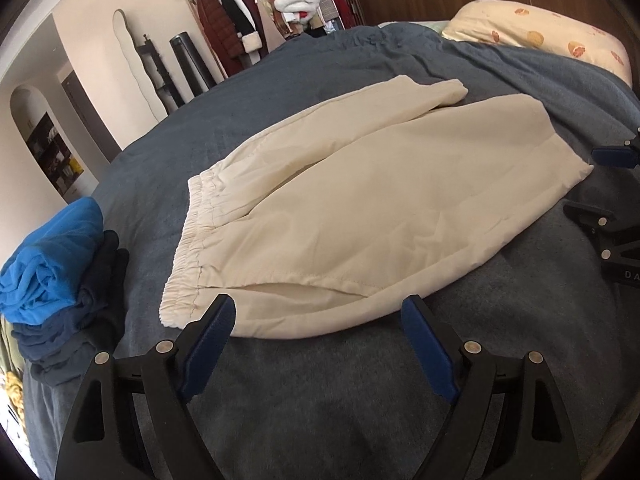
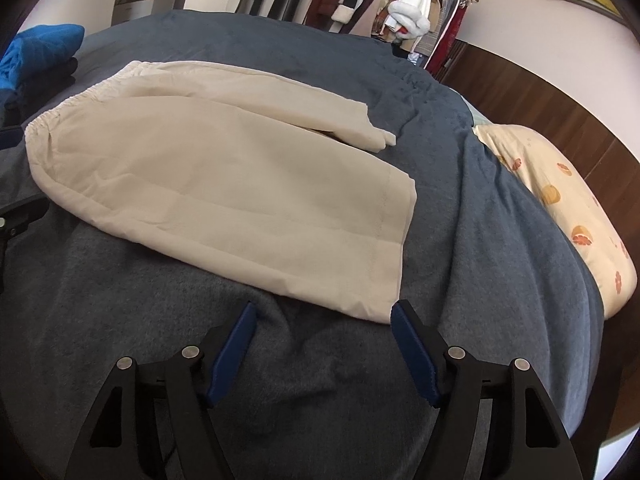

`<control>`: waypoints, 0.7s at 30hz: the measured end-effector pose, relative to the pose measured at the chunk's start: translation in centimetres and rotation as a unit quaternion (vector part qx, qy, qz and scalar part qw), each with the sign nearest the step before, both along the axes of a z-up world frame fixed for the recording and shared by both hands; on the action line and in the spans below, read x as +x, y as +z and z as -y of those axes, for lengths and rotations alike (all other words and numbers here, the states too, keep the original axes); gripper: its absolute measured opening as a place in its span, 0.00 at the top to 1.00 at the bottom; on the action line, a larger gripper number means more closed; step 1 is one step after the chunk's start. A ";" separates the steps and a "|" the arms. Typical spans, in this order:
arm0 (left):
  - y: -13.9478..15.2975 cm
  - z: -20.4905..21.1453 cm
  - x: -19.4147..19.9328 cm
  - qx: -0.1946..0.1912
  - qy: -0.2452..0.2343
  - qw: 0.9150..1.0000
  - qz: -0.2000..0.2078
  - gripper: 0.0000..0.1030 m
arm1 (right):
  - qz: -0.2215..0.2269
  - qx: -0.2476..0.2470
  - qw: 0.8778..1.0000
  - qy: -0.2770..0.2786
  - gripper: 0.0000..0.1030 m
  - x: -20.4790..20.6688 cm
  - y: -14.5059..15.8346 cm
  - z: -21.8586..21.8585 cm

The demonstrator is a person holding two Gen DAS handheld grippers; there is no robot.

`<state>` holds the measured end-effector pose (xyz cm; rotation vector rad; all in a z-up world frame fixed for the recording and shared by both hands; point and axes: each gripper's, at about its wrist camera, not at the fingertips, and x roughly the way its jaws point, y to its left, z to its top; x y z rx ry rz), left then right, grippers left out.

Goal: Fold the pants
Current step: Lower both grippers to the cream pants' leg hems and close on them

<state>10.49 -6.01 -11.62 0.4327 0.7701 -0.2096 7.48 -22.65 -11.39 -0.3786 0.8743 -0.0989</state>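
Cream pants (image 1: pixel 360 208) lie flat on the blue-grey bed cover, elastic waistband (image 1: pixel 188 240) to the left, two legs running right. My left gripper (image 1: pixel 318 312) is open and empty, just in front of the near hem by the waistband. In the right wrist view the pants (image 2: pixel 224 184) lie with the near leg's cuff (image 2: pixel 394 240) just ahead. My right gripper (image 2: pixel 324 316) is open and empty, its right fingertip (image 2: pixel 400 312) at the cuff's near corner. The right gripper also shows in the left wrist view (image 1: pixel 616 156) at the far right.
A stack of folded clothes, blue on top (image 1: pixel 52 264), sits at the bed's left edge; it also shows in the right wrist view (image 2: pixel 40 56). A fruit-print pillow (image 2: pixel 568 208) lies at the right. A clothes rack (image 1: pixel 256 8) stands by the far wall.
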 end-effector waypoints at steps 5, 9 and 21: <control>-0.8 0.5 0.6 0.009 -0.012 1.000 -0.019 0.17 | 0.010 -0.021 1.000 -0.001 0.31 0.9 -0.2 0.3; -0.6 1.1 -0.5 0.016 -0.050 0.998 -0.020 0.17 | 0.010 -0.035 0.999 -0.006 0.40 1.4 -0.2 0.9; -1.7 2.2 1.6 0.017 -0.046 0.998 -0.050 0.62 | -0.007 -0.020 1.000 0.015 0.82 1.6 -0.7 1.1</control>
